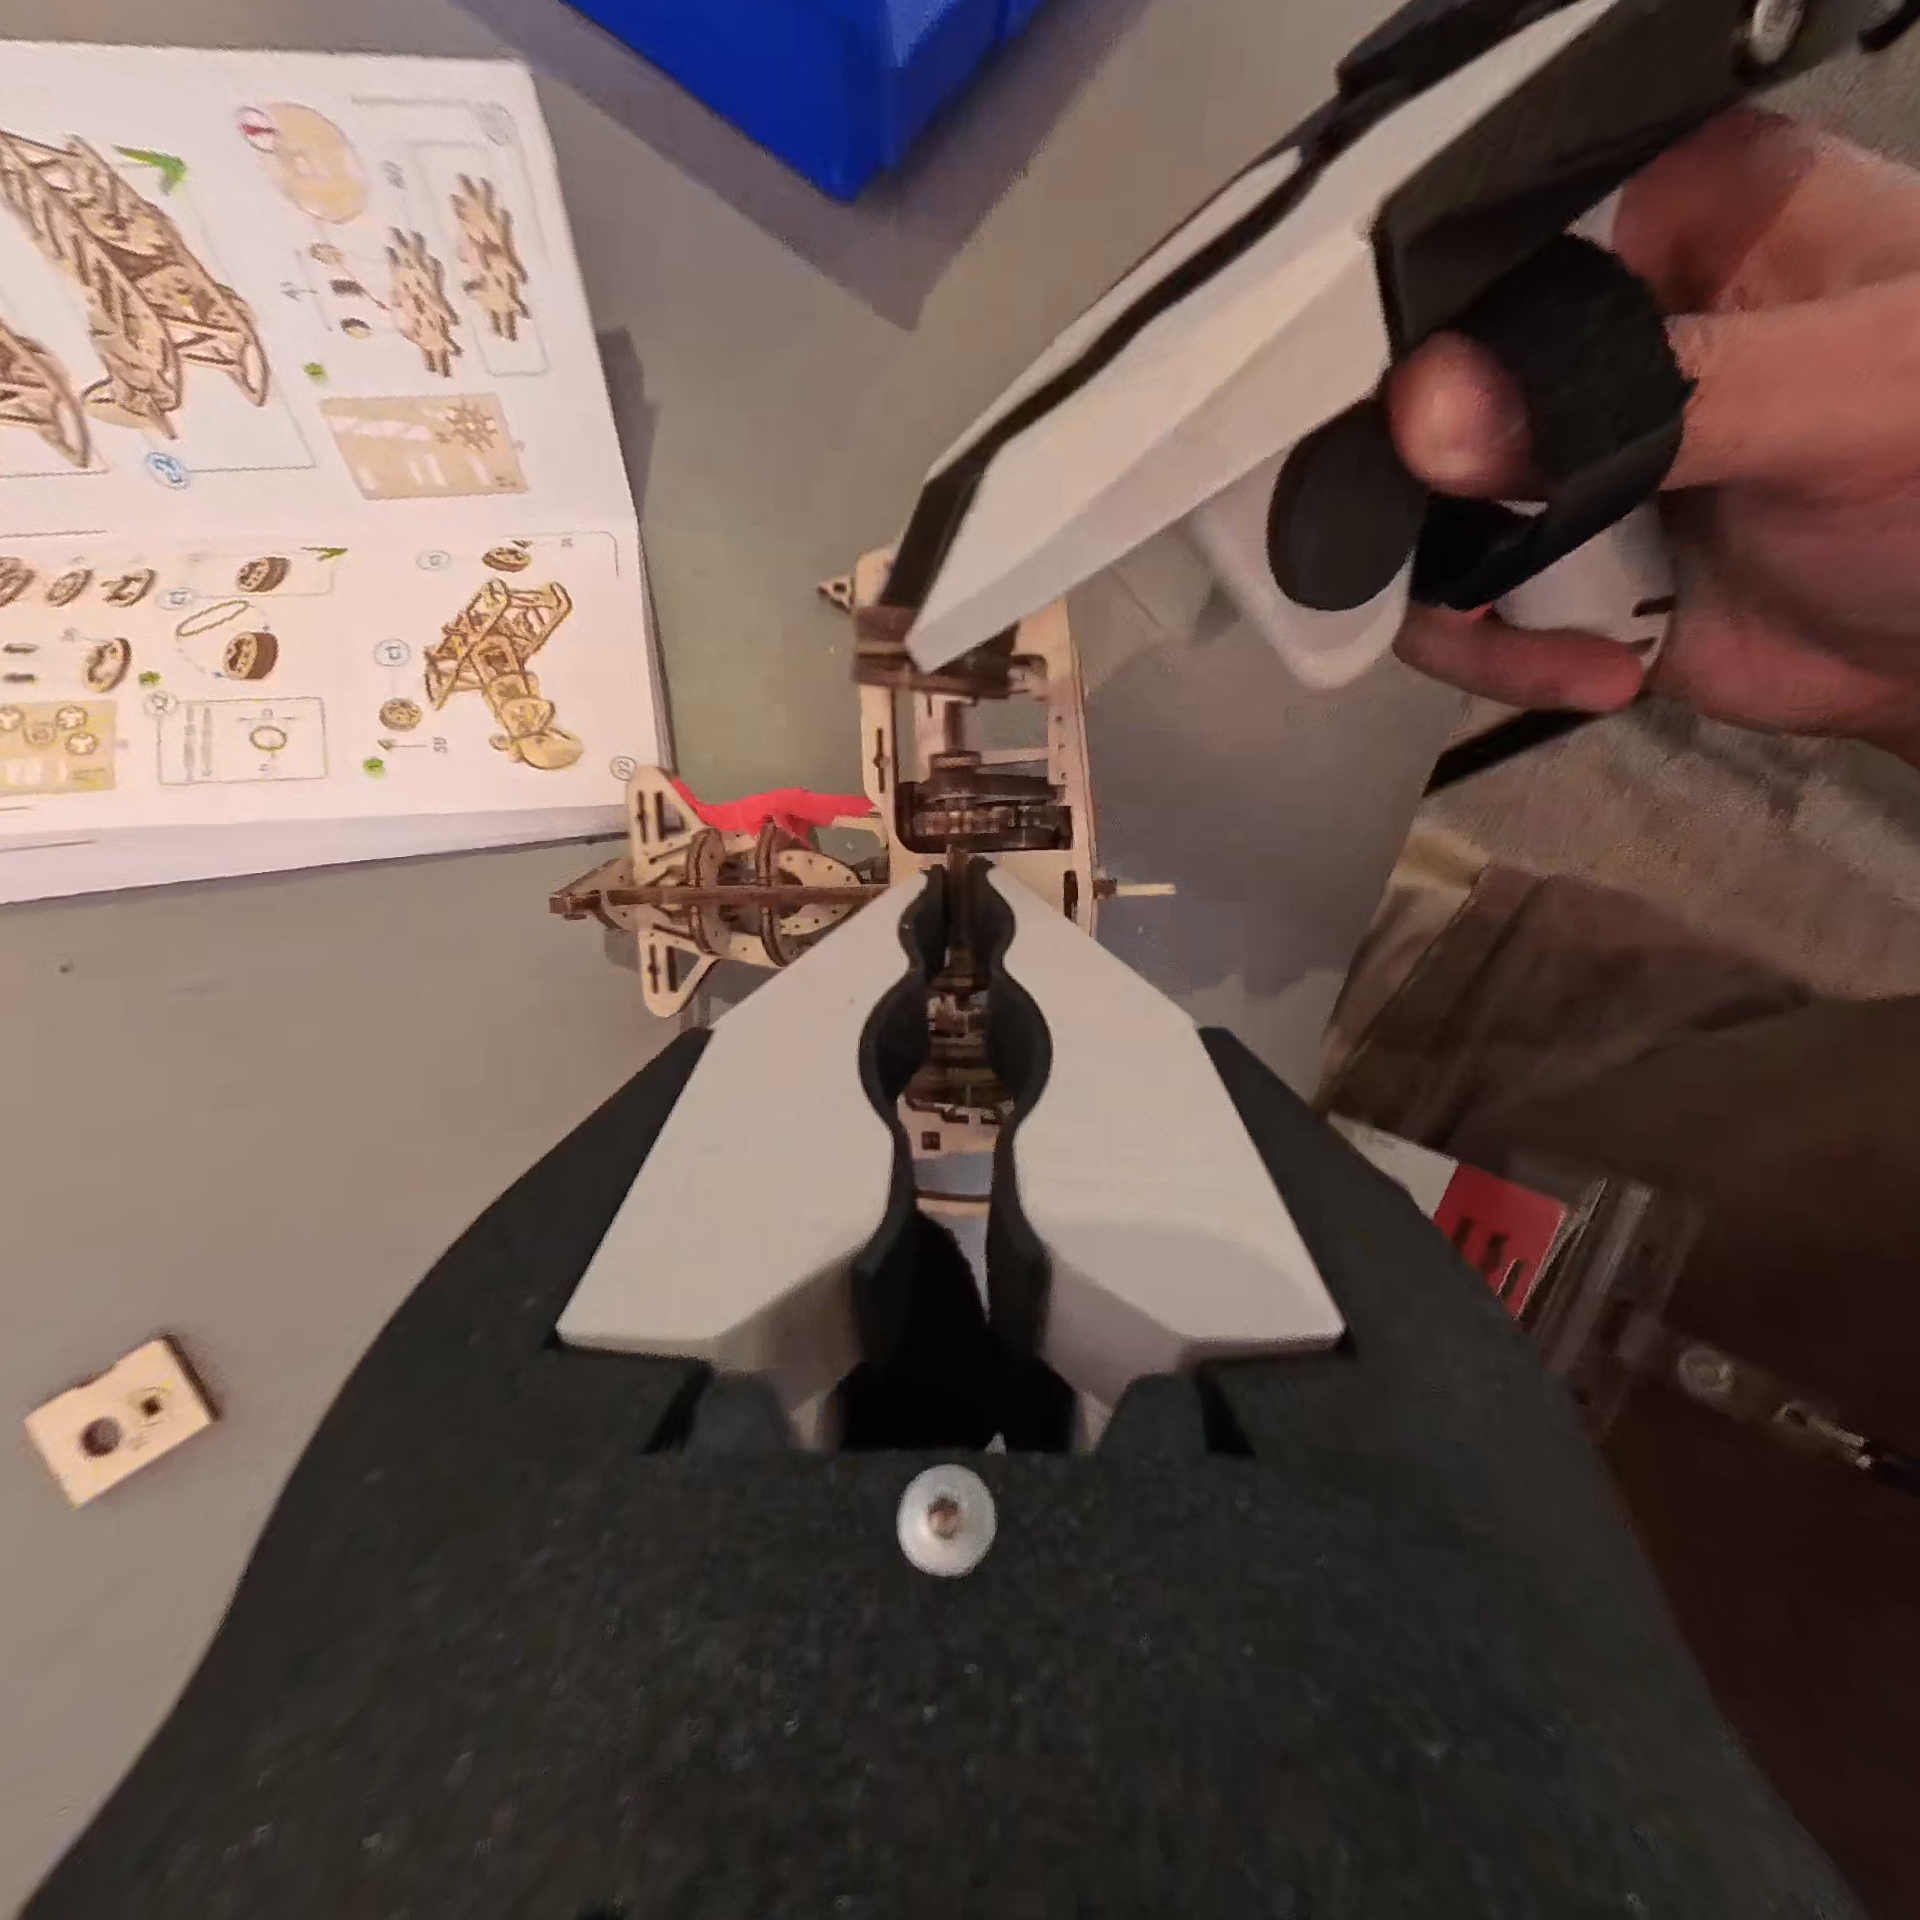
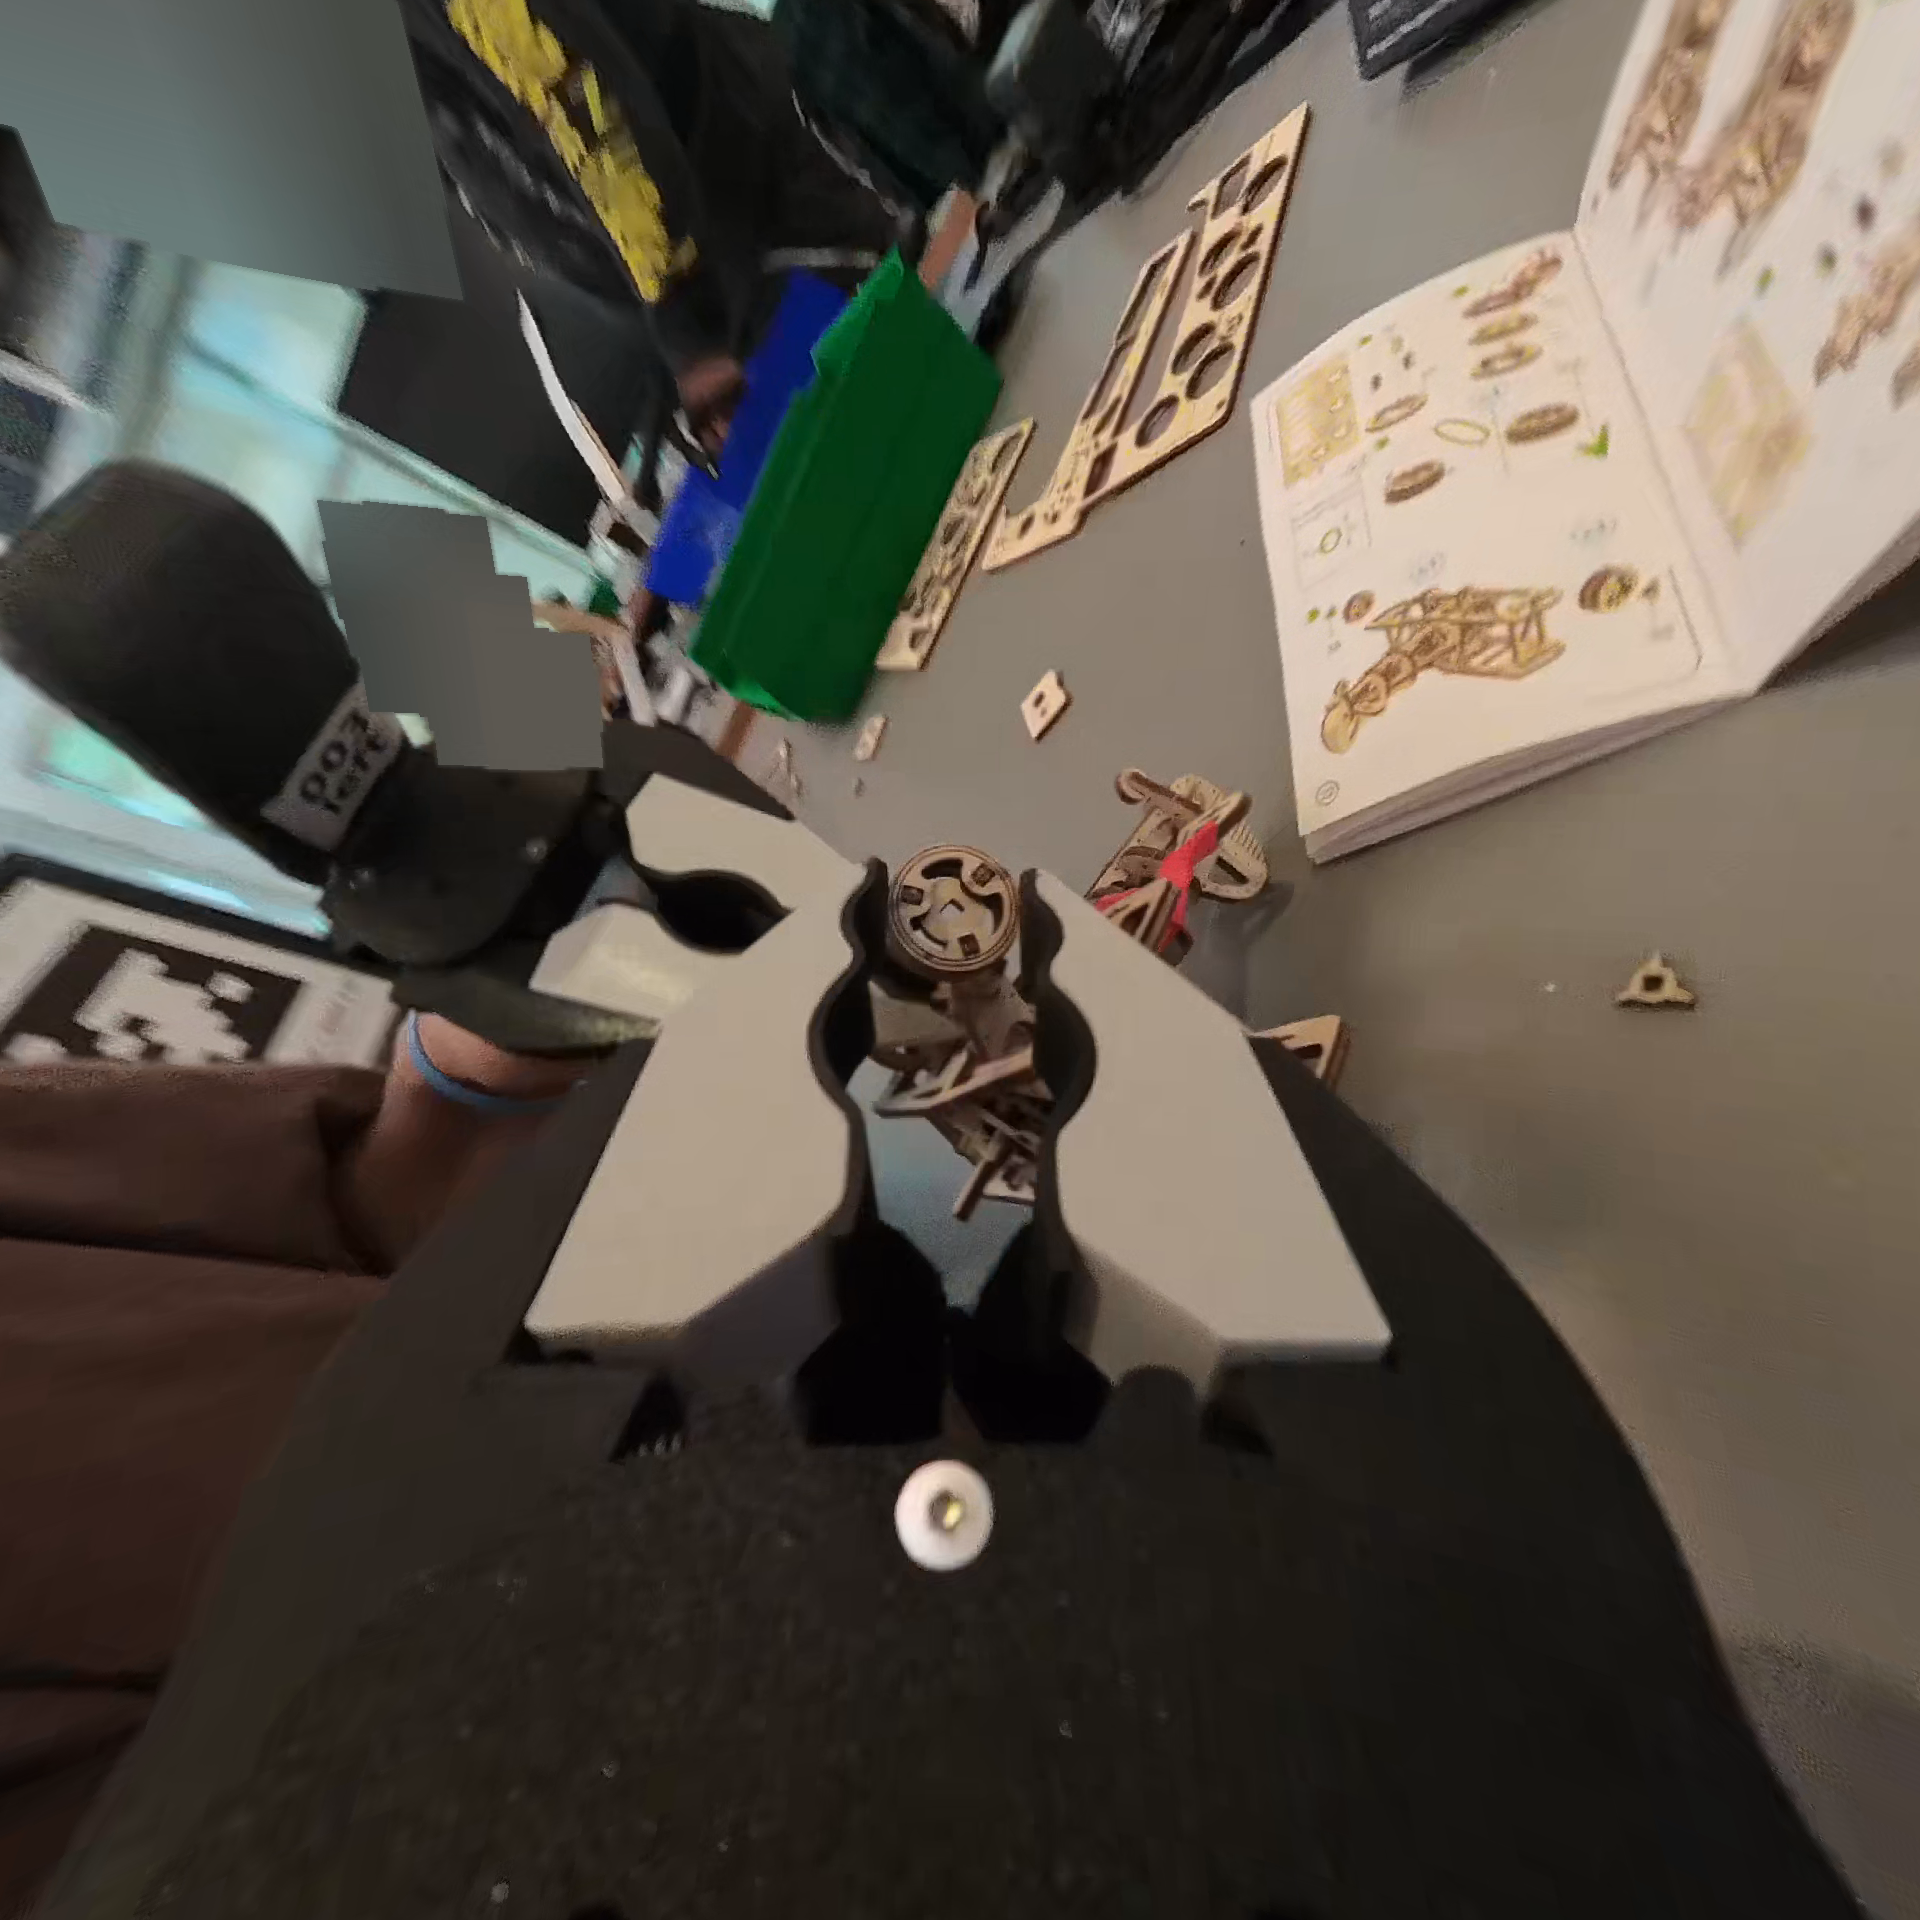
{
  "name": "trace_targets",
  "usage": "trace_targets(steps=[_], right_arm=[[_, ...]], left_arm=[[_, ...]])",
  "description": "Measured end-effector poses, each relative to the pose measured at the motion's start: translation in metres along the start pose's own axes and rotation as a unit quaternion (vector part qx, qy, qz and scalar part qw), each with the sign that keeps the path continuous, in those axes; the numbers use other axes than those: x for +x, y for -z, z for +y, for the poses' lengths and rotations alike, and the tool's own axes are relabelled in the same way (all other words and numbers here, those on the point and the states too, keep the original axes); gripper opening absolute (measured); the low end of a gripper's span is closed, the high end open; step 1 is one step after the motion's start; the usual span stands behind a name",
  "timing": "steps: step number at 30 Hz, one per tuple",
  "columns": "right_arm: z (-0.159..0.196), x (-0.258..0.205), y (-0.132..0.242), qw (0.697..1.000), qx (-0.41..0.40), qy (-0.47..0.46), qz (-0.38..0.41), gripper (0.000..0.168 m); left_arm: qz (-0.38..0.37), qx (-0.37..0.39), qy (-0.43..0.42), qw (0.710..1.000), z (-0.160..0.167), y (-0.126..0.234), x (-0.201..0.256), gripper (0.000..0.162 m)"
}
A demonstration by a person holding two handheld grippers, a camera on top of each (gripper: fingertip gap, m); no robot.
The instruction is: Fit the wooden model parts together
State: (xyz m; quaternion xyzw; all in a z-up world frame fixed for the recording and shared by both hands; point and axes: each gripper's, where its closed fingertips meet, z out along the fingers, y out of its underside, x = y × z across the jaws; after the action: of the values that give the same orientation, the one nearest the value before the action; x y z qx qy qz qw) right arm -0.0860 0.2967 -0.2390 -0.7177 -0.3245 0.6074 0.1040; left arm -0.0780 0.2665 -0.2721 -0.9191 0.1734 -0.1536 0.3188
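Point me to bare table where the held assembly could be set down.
Bare grey table lies between the instruction booklet, the small drilled block and the left gripper. Another free patch sits right of the triangular piece. It is crowded around the plane subassembly and the right gripper.

table [image 1: 260, 1091] grey | wooden model [image 1: 977, 748] between the jaws pale tan, dark brown edges | booklet [image 1: 312, 468] left of jaws white, tan drawings | box [image 2: 842, 499] beyond jaws green | box [image 1: 831, 73] blue | gripper fingers [image 1: 779, 1122] grey, black pads
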Motion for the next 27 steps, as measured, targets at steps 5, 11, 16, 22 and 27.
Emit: trace_targets(steps=[5, 11, 16, 22, 27], right_arm=[[0.0, -0.008, -0.003, 0.988, -0.086, 0.099, 0.075, 0.024], [0.007, -0.008, -0.006, 0.955, -0.154, 0.208, 0.148, 0.025], [0.007, -0.013, 0.001, 0.935, -0.18, 0.255, 0.169, 0.03], [-0.005, -0.025, 0.021, 0.909, -0.18, 0.321, 0.198, 0.03], [-0.01, -0.015, 0.028, 0.887, -0.195, 0.354, 0.224, 0.037]], left_arm=[[0.012, 0.078, 0.023, 0.997, -0.004, 0.008, -0.001, 0.0], [0.019, 0.13, 0.028, 0.991, -0.005, 0.007, 0.0, 0.0], [0.019, 0.146, 0.014, 0.989, -0.008, 0.008, 0.002, 0.0], [0.012, 0.146, 0.001, 0.989, -0.004, 0.007, 0.005, 0.0], [-0.003, 0.134, -0.007, 0.991, 0.005, 0.013, 0.001, 0.0]])
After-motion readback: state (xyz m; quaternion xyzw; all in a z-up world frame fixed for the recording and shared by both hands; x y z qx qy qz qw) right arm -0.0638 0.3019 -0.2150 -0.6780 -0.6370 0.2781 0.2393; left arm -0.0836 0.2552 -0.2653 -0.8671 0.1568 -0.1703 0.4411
